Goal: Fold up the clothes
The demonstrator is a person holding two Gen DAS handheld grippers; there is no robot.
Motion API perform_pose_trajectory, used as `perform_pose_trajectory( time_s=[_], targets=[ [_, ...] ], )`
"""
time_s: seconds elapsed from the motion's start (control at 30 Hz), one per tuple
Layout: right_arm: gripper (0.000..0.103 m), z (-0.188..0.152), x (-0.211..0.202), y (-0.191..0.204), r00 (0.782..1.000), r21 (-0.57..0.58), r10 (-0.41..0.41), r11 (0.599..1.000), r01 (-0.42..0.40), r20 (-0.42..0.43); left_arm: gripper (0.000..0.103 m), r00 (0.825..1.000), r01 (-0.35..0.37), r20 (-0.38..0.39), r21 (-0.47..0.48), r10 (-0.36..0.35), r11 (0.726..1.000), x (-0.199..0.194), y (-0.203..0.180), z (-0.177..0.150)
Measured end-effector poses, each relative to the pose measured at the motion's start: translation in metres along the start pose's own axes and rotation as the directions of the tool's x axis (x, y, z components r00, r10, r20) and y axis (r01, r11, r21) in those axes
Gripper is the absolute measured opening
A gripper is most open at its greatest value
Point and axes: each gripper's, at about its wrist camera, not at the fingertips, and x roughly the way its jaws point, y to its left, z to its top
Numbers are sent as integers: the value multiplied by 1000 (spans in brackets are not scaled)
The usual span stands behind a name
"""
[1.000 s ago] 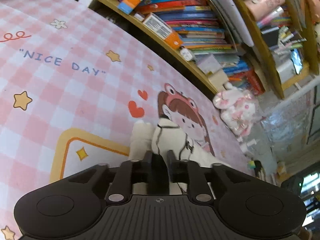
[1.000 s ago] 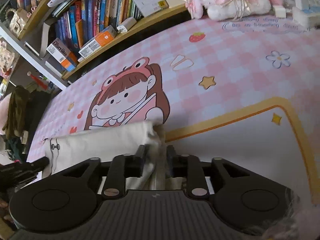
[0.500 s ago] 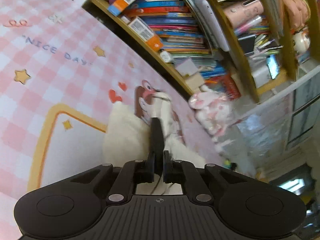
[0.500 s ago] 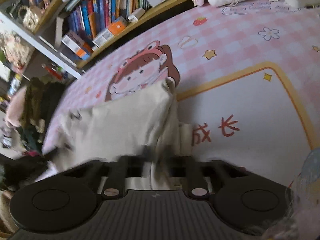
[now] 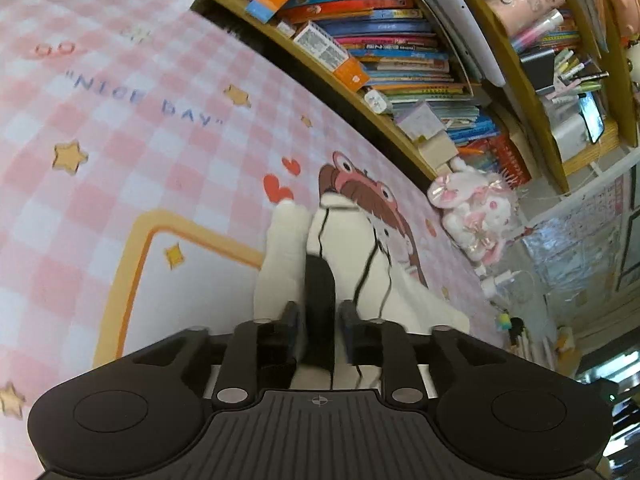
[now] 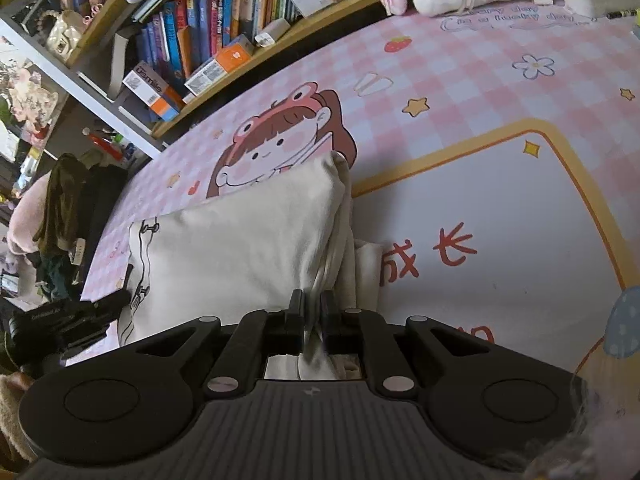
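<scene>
Cream garment [image 6: 248, 240] lies part-folded on pink checked bench [image 6: 480, 92]. Right hand-held gripper [image 6: 312, 308] pinches its right edge; left hand-held gripper [image 5: 318, 312] narrow, pinching its left end. Light, soft, limp: grip hems, corners.

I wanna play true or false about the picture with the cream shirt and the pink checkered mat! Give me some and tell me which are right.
1. The right gripper pinches the cream garment. True.
2. The garment is dark blue. False: it is cream with black line drawings.
3. The mat reads "NICE DAY". True.
4. A plush toy lies on top of the garment. False: it sits apart, by the bookshelf.
5. The left gripper is empty and wide open. False: its fingers are closed on the garment.
</scene>
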Motion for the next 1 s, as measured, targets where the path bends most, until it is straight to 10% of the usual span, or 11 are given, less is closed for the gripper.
perform_pose_trajectory(
  time_s=[0.13, 0.33, 0.53, 0.63, 1.0],
  targets=[
    [8, -1, 1, 0, 1000, -4, -6, 1000, 6, 1, 5, 1000, -22, 13, 26, 22, 999, -1, -4, 1],
    [8, -3, 6, 0, 1000, -10, -21, 1000, 21, -3, 6, 996, -77, 44, 67, 74, 995, -9, -15, -3],
    [16, -1, 1, 1, 1000, -11, -21, 1000, 21, 15, 35, 989, -132, 77, 106, 125, 986, -17, -25, -6],
    [51, -1, -6, 1, 999, 9, -17, 1000, 17, 50, 67, 983, -170, 93, 110, 160, 979, -22, -29, -11],
    [76, -6, -20, -12, 999, 62, 2, 998, -4, 37, 80, 974, -219, 70, 63, 215, 974, -33, -34, -45]
  ],
)
